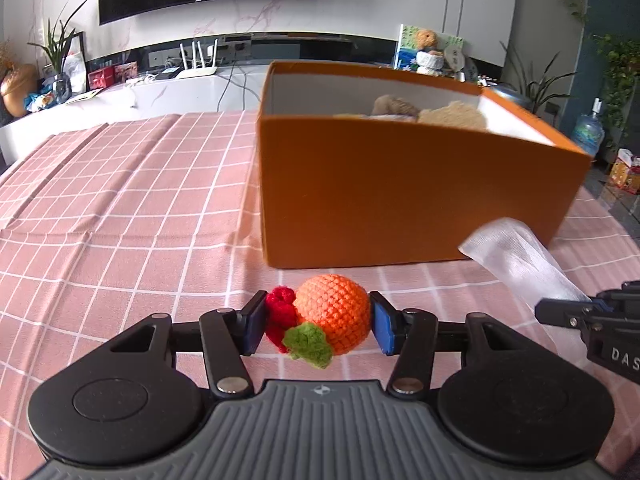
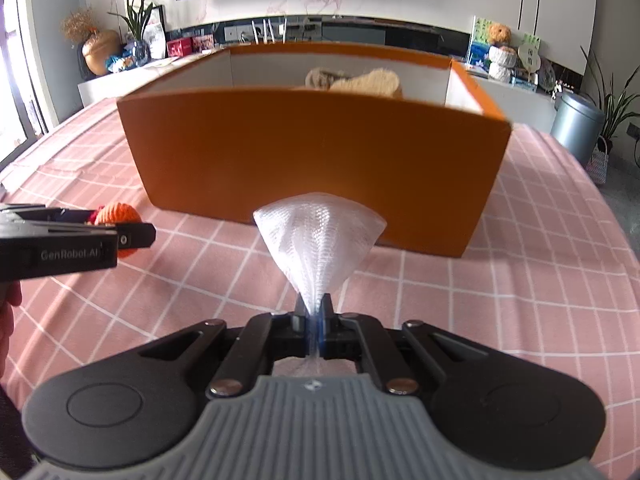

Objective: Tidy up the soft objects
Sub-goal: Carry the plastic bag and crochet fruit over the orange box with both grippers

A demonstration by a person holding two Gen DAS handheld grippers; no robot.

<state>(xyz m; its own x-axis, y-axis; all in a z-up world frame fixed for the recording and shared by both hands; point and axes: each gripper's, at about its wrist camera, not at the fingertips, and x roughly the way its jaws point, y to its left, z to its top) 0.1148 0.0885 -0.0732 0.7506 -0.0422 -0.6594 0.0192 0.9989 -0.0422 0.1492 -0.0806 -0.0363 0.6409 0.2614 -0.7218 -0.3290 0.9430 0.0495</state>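
Note:
A crocheted orange fruit (image 1: 336, 312) with a red tuft and a green leaf sits between the blue pads of my left gripper (image 1: 318, 320), which is shut on it just above the cloth. From the right wrist it shows at the left (image 2: 116, 212), behind the left gripper (image 2: 132, 236). My right gripper (image 2: 315, 312) is shut on a bunched piece of white mesh fabric (image 2: 320, 232), which fans out above the jaws; the fabric (image 1: 516, 256) also appears at the right of the left wrist view. An open orange box (image 2: 304, 152) stands just ahead with beige plush toys (image 1: 452, 116) inside.
A pink checked tablecloth (image 1: 120, 208) with creases covers the table. Behind it runs a white console (image 1: 160, 92) with a router, plants and a wall screen. A metal bin (image 2: 576, 128) stands on the floor at the right. A person's hand (image 2: 8, 320) shows at the left edge.

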